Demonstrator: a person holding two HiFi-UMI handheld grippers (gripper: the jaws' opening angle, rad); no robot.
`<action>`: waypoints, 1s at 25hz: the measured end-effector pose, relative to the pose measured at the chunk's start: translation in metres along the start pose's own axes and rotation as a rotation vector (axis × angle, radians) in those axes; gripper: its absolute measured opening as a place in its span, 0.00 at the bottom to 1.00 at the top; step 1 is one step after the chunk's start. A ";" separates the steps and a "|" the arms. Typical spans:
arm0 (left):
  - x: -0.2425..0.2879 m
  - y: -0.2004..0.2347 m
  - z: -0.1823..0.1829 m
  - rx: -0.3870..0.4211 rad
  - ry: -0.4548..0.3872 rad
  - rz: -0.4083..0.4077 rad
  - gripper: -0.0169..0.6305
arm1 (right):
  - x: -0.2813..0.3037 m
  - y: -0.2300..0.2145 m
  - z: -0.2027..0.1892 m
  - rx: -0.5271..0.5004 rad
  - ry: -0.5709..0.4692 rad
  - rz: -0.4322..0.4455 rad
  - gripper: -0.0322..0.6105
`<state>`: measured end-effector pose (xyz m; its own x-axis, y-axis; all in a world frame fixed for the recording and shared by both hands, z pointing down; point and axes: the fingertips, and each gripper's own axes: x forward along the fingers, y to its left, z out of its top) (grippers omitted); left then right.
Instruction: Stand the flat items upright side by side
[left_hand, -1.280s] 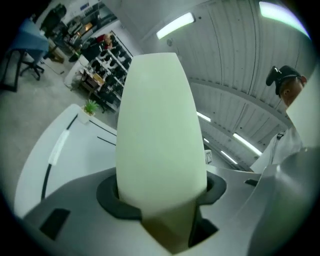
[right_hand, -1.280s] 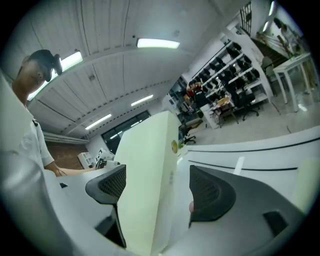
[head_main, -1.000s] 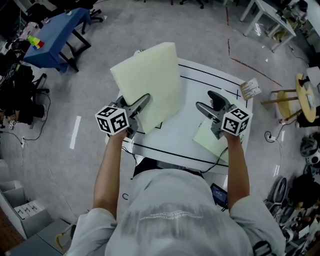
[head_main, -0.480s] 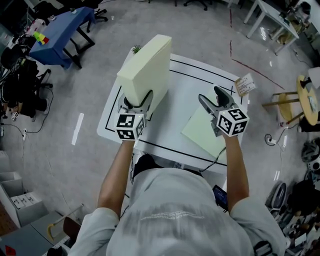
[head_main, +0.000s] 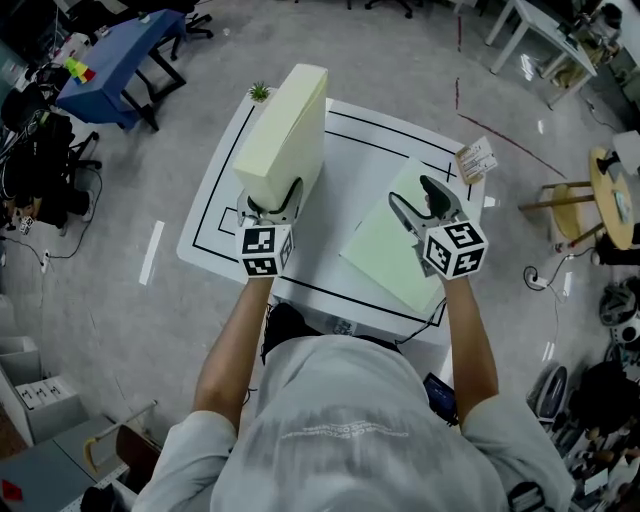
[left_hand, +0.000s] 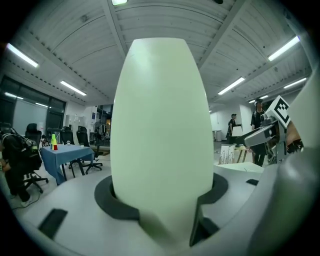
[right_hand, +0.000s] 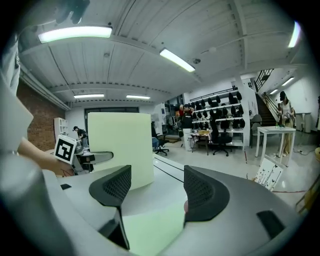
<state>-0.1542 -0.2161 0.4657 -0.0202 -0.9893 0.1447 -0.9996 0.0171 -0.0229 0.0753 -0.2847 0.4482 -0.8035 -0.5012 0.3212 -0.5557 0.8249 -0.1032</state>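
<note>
Foam slab first. In the head view, the thick cream slab (head_main: 285, 140) is up on its long edge over the left side of the white surface (head_main: 345, 170). My left tongs (head_main: 273, 197) are clamped on its near bottom end. I can't tell if it's fully resting down. The thin green pad (head_main: 385, 255) lies flat on the right, well apart from the slab, with my right tongs (head_main: 410, 195) over it.

Left gripper view: the slab (left_hand: 160, 130) fills the middle and both jaws are pressed into its faces. Solid grip.

Right gripper view: the jaws are apart but have just been closing in. The green pad (right_hand: 150, 227) shows low between them, and the pads aren't pinching it. The slab (right_hand: 120, 145) stands beyond.

My take on doing this well: keep the slab pinned vertical as a backstop. I'd get one right jaw under the pad's edge, grip near that edge, tip it up and bring it in beside the slab.
</note>
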 end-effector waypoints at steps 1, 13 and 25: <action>0.001 -0.002 -0.002 -0.009 0.003 0.008 0.48 | -0.004 -0.002 -0.001 -0.002 0.001 0.000 0.60; 0.014 -0.014 -0.015 0.001 -0.001 0.010 0.49 | -0.034 -0.027 -0.019 0.012 0.020 -0.038 0.58; -0.016 -0.011 -0.019 -0.089 0.080 -0.039 0.59 | -0.052 -0.033 -0.017 0.074 0.001 -0.053 0.58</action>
<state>-0.1437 -0.1981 0.4821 0.0204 -0.9748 0.2220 -0.9974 -0.0046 0.0716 0.1387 -0.2815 0.4510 -0.7723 -0.5434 0.3290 -0.6119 0.7755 -0.1554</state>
